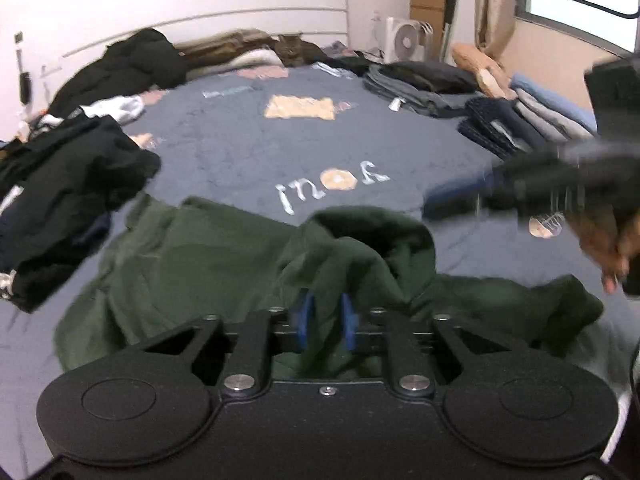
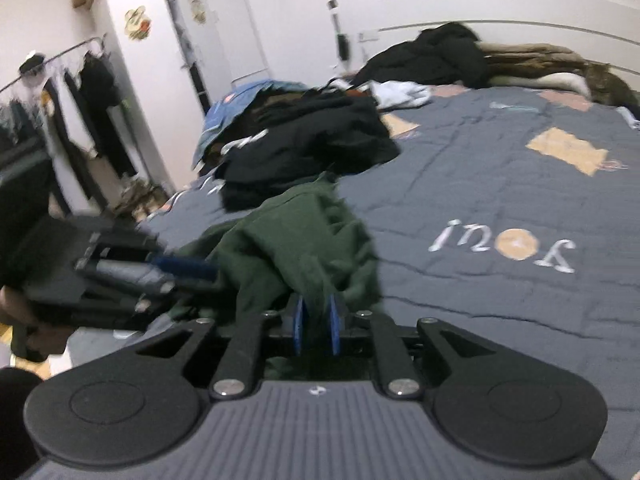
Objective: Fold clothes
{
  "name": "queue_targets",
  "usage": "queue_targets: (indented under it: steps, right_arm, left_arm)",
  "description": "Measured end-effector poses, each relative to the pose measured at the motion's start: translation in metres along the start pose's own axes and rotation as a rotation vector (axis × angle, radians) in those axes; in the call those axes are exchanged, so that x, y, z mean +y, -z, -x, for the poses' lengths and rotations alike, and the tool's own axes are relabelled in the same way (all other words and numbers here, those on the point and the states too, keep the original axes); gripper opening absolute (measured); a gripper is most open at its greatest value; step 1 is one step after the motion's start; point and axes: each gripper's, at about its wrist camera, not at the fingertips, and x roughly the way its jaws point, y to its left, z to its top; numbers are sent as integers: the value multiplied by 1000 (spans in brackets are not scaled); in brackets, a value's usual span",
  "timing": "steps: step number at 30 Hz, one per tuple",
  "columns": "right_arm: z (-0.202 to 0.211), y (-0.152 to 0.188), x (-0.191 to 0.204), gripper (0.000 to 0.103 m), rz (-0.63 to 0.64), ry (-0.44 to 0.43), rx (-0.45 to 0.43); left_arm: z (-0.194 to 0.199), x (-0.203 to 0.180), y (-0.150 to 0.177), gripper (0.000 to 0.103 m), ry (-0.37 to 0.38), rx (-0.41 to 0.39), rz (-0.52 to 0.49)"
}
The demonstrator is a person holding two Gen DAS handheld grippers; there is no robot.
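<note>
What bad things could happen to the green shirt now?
The green garment is bunched and pinched in both the left gripper and the right gripper, so the fold may come out crooked. The black clothes pile lies right beside it and could get dragged along. The fabric might also slip from the fingers.

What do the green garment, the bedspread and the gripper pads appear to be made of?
Green garment: soft matte knit, probably cotton fleece; it drapes in thick folds.
Bedspread: quilted fabric with stitched lines and sewn-on patches.
Gripper pads: blue, smooth, probably rubber or plastic.
</note>
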Motion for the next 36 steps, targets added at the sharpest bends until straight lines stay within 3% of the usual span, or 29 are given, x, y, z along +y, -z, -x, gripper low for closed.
queue_targets:
  steps: [4, 8, 11, 15, 20, 23, 24, 25, 26, 33, 35, 36]
  right_arm:
    - [19, -7, 13, 40, 77, -55, -82]
    - [9, -3, 38, 40, 186, -139, -60]
    - [-13, 1, 37, 40, 134, -124, -52]
    - [-29, 10, 37, 40, 129, -134, 2]
    - [-29, 15, 26, 40, 134, -107, 2]
    - [-29, 18, 17, 40, 129, -89, -2]
    - [-30, 20, 15, 40, 128, -83, -3]
    - [-30, 21, 12, 40, 126, -77, -4]
    - [-30, 22, 9, 40, 124, -71, -6]
    - [-35, 31, -8, 40, 125, -32, 2]
    - [-37, 33, -9, 40, 139, -7, 1]
    - [-37, 33, -9, 40, 144, -6, -2]
  left_arm:
    - [-5, -12, 9, 8, 11, 8, -30]
    - [0, -28, 21, 8, 32, 24, -88]
    - [4, -38, 34, 8, 27, 36, -103]
    - [14, -43, 47, 9, -10, 4, -55]
    - [14, -45, 42, 11, -52, -54, 81]
    - [1, -45, 32, 23, -51, -68, 201]
    - [-3, -45, 29, 37, -58, -77, 243]
    - [-7, -45, 27, 43, -63, -86, 277]
    - [-10, -46, 26, 43, -72, -91, 296]
    - [-40, -52, 17, 43, -198, -66, 329]
    - [-44, -51, 19, 32, -212, -76, 330]
    - [-45, -49, 20, 14, -205, -84, 342]
